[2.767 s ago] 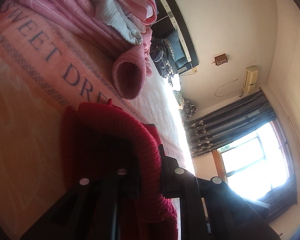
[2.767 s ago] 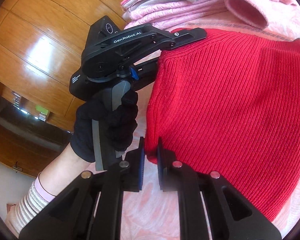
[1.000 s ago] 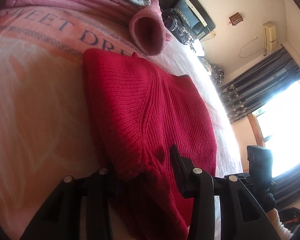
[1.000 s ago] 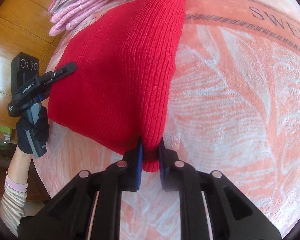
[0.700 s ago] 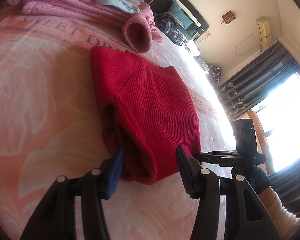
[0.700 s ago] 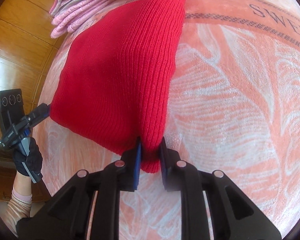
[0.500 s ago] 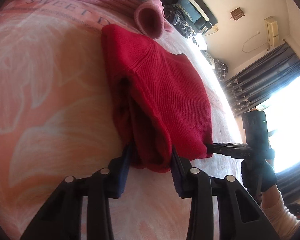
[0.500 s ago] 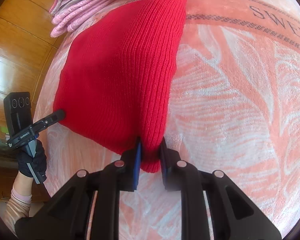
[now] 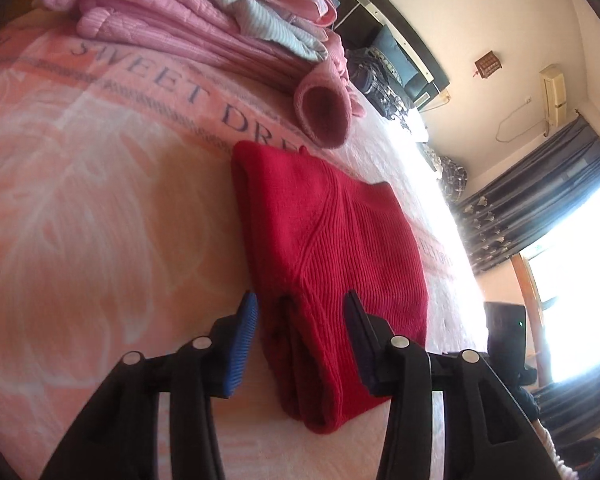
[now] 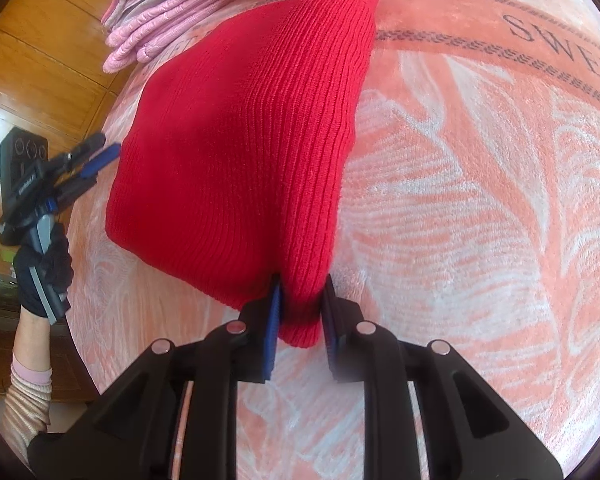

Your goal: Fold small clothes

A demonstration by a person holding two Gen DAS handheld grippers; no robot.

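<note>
Sweater (image 10: 244, 128): red rib knit, folded, lying flat on the bed (image 10: 480, 208), its far end close beside a stack of pink clothes (image 9: 204, 24).

Left to right, seen from the right wrist:

1. Left gripper (image 10: 100, 156), held in a gloved hand (image 10: 44, 276) at the bed's left edge. Fingers spread, holding nothing; tips just short of the sweater's left edge. In its own view the fingers (image 9: 240, 332) stand either side of the near folded corner without pressing it.

2. Sweater body. Several layers show at the near corner in the left wrist view, so at least one fold is judged done (how many, cannot tell). A pink cuff (image 9: 324, 112) from the stack lies just beyond the far end.

3. Right gripper (image 10: 302, 312). Fingers closed on the near right corner of the sweater; the cloth bulges out between them.

4. Bed cover to the right, salmon with a pale leaf pattern and printed lettering, bare.

Handling, as judged: light, soft, limp. Will not hold a shape when lifted, and the layers are likely to slide apart if only the top one is taken. The rib should give the pads good purchase. Best taken at corners or along a folded edge, pinching all layers, both grippers on one edge so the cloth hangs level.
</note>
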